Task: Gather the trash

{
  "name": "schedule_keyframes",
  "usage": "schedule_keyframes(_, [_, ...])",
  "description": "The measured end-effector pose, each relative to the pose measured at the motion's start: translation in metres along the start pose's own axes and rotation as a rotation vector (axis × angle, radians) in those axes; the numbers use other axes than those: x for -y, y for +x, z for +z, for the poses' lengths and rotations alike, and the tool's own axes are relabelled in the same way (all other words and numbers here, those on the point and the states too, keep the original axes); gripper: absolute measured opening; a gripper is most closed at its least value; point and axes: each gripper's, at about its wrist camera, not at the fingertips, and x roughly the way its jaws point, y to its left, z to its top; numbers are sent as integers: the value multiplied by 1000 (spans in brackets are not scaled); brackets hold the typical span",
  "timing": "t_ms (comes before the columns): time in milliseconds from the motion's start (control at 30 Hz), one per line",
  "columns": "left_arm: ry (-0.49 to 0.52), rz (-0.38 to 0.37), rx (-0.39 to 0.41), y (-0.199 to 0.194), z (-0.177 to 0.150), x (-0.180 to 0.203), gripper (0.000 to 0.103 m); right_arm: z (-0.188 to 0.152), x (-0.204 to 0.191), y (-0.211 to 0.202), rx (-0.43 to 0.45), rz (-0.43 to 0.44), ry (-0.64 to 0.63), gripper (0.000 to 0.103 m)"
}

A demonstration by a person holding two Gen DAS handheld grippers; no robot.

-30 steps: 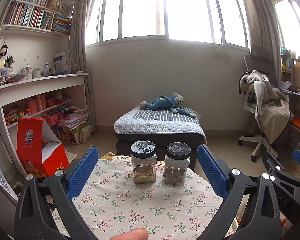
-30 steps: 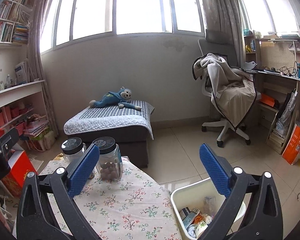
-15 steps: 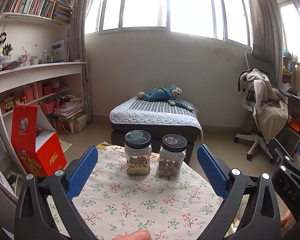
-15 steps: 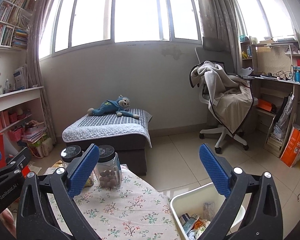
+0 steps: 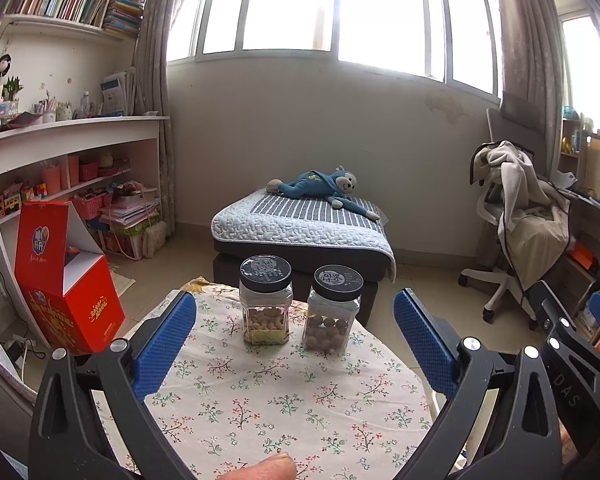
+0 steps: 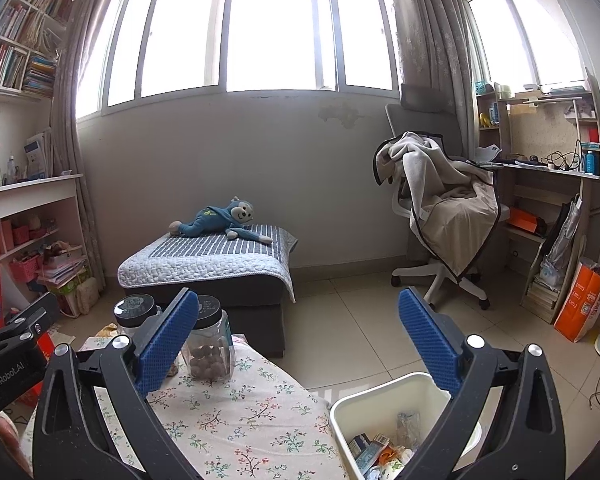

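Matt floral cloth covers the counter (image 5: 284, 396); clear glossy plastic jars (image 5: 265, 305) beyond the jaws; smooth white plastic bin (image 6: 384, 398).

Ahead of my left jaws, two jars (image 5: 296, 304) stand side by side on the table (image 5: 260, 400). Below my right jaws sits the bin (image 6: 384, 404), right of the table, with trash (image 6: 380, 450) in it.
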Motion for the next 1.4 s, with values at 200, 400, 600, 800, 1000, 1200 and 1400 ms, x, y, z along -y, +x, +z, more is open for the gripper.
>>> schedule_keyframes(200, [0, -9, -2, -2, 0, 1, 96, 0, 0, 0, -10, 5, 4, 96])
schedule_keyframes(400, [-1, -3, -2, -2, -1, 3, 96, 0, -1, 1, -5, 5, -5, 96])
schedule_keyframes(600, [-4, -1, -8, 0, 0, 4, 96, -1, -2, 2, -6, 6, -4, 96])
schedule_keyframes(800, [-5, 1, -12, 2, -2, 5, 96, -2, -2, 3, -10, 10, -6, 96])
schedule_keyframes(1000, [-8, 0, -15, 2, -2, 5, 96, -3, -2, 3, -10, 8, -7, 96])
schedule_keyframes(1200, [-7, 2, -15, 3, -3, 6, 96, -5, -2, 3, -11, 10, -7, 96])
schedule_keyframes(1400, [-7, 4, -20, 4, -4, 7, 96, -6, -2, 4, -16, 10, -6, 96])
